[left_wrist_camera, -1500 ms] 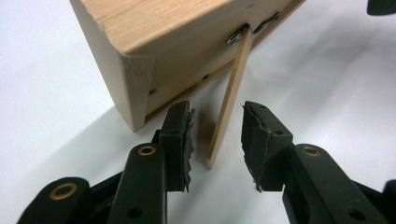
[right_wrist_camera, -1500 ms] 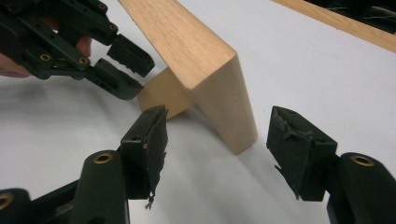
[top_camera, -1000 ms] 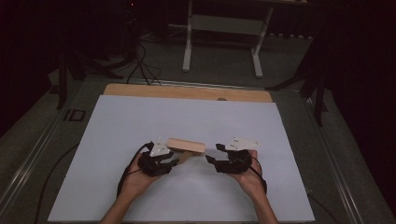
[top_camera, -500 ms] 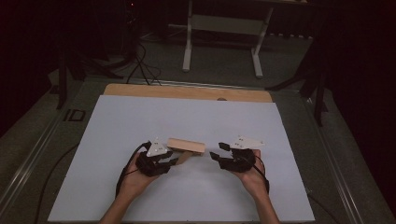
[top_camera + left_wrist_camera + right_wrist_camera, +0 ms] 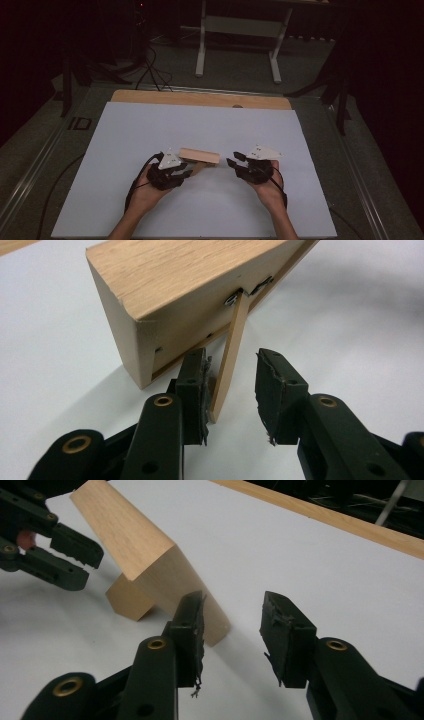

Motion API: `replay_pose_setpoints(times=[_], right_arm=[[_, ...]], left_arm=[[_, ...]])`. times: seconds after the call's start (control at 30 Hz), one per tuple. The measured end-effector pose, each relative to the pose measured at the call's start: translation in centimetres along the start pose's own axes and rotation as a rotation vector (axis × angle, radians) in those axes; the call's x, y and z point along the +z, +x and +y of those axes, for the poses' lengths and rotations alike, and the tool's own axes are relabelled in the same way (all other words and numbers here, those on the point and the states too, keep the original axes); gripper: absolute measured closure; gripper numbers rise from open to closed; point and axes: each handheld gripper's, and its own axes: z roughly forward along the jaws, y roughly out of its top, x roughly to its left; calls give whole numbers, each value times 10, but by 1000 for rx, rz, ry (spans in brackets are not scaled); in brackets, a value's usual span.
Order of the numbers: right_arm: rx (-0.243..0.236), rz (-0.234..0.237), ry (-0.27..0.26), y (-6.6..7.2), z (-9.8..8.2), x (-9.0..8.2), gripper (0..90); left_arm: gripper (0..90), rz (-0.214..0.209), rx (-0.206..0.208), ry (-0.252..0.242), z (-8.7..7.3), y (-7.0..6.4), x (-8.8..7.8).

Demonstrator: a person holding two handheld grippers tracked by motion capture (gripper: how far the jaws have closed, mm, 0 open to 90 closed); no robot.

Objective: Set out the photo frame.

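Observation:
A light wooden block (image 5: 199, 155) stands tilted on the white table sheet, propped by a thin wooden strut (image 5: 231, 355) hinged to its back with a small metal bracket. My left gripper (image 5: 192, 169) is at the block's near left side. Its jaws have just been closing around the strut (image 5: 231, 375): the strut lies against one pad while the other pad (image 5: 272, 385) stands apart. My right gripper (image 5: 234, 161) is just off the block's right end. Its jaws (image 5: 232, 612) have just been closing and are open with nothing between them, the block (image 5: 135, 545) beside the left pad.
The white sheet (image 5: 200, 125) covers the table, with a bare wooden strip (image 5: 200, 98) along the far edge. Beyond it stand a dark floor, cables and a white stand (image 5: 239, 25). My left gripper (image 5: 75, 562) also appears far off in the right gripper view.
The right gripper's jaws have narrowed beside the block's right end. Both hands and the block have stayed where they were.

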Motion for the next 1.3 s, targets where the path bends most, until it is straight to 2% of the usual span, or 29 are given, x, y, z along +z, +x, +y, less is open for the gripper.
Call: replay_pose_setpoints(times=[0.2,0.37,0.47,0.57,0.63,0.77,0.9,1.03,1.07,1.23,1.3], right_arm=[[-8,-12,9,1,0,6,647],[13,-34,0,-2,2,11,629],[24,-37,-5,-4,4,14,648],[18,-30,-7,-3,6,17,720],[7,-35,-7,-2,6,20,803],[19,-47,-13,-1,5,26,896],[34,-40,-17,-1,5,30,900],[39,-34,-15,-1,7,33,900],[39,-34,-14,0,8,35,900],[30,-27,-17,2,15,39,899],[42,-24,-24,2,16,40,899]], left_arm=[[686,-1,9,1,2,-2,0],[693,1,9,-5,3,-2,0],[701,9,7,-8,3,-2,-1],[733,13,3,-15,3,-1,-1],[764,8,3,-19,4,-1,-2],[813,6,4,-19,4,-2,-2],[891,13,9,-13,4,-2,-1],[895,32,9,-12,5,-1,-1],[895,40,-3,-15,5,0,-1],[894,52,-21,-22,5,4,-2],[895,55,-21,-26,5,4,-3]])
